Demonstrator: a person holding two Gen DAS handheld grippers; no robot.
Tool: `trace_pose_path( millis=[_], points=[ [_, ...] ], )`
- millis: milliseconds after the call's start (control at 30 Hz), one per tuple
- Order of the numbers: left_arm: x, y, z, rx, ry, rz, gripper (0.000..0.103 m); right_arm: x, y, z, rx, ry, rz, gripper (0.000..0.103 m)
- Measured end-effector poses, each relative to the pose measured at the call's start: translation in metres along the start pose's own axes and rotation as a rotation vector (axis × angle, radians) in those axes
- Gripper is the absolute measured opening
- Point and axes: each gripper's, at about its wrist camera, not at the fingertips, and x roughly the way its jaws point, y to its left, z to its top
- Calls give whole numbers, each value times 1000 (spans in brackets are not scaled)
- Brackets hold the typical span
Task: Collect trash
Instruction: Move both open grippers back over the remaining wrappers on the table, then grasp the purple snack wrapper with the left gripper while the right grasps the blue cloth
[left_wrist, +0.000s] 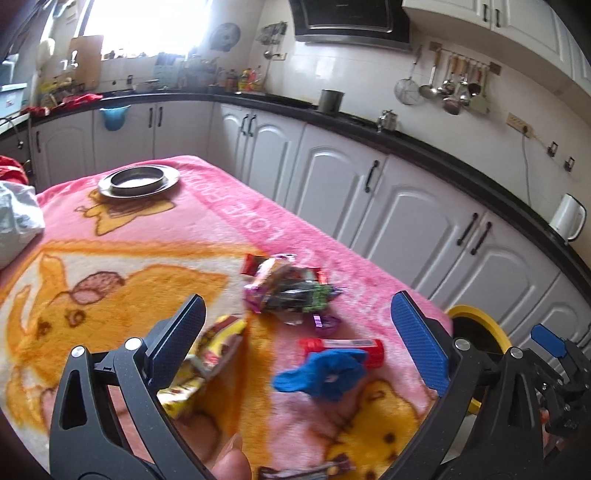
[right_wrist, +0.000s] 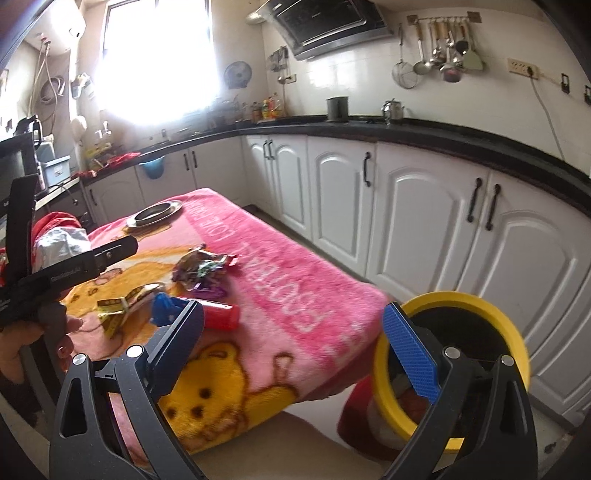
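Observation:
Trash lies on a pink cartoon blanket (left_wrist: 229, 218): a pile of crumpled wrappers (left_wrist: 288, 291), a yellow wrapper (left_wrist: 207, 354), a red tube (left_wrist: 343, 349) and a blue crumpled piece (left_wrist: 321, 374). My left gripper (left_wrist: 299, 332) hovers open just above the blue piece and red tube, nothing between its fingers. My right gripper (right_wrist: 295, 350) is open and empty at the table's near right corner, beside a yellow-rimmed bin (right_wrist: 491, 332) on the floor. The right view also shows the wrapper pile (right_wrist: 201, 271), red tube (right_wrist: 221, 314) and blue piece (right_wrist: 166, 308).
A metal dish (left_wrist: 138, 181) sits at the blanket's far end. Crumpled cloth (left_wrist: 14, 221) lies at the table's left edge. White cabinets (left_wrist: 388, 206) under a black counter run along the right and back. A hand (right_wrist: 22, 343) holds the left gripper.

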Motion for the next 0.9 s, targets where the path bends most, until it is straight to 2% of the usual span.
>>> trace_pose_path(
  millis=[200, 300, 533, 667, 733, 800, 867, 900],
  points=[
    [10, 28, 13, -11, 31, 25, 92, 25, 27, 1, -28, 39, 59, 94],
    [20, 37, 23, -5, 69, 6, 91, 41, 42, 0, -59, 76, 102, 94],
    [59, 38, 41, 100, 184, -2, 82, 79, 79, -8, -129, 159, 186, 90],
    [87, 32, 42, 150, 251, -20, 81, 99, 91, -8, -132, 189, 212, 87],
    [104, 29, 42, 154, 291, -47, 77, 110, 96, -9, -142, 205, 220, 84],
    [118, 27, 42, 162, 318, -43, 76, 120, 101, -10, -154, 226, 225, 81],
    [128, 23, 42, 178, 325, -41, 75, 127, 104, -12, -155, 245, 237, 74],
    [133, 22, 43, 175, 330, -44, 72, 129, 105, -13, -154, 252, 245, 68]
  ],
)
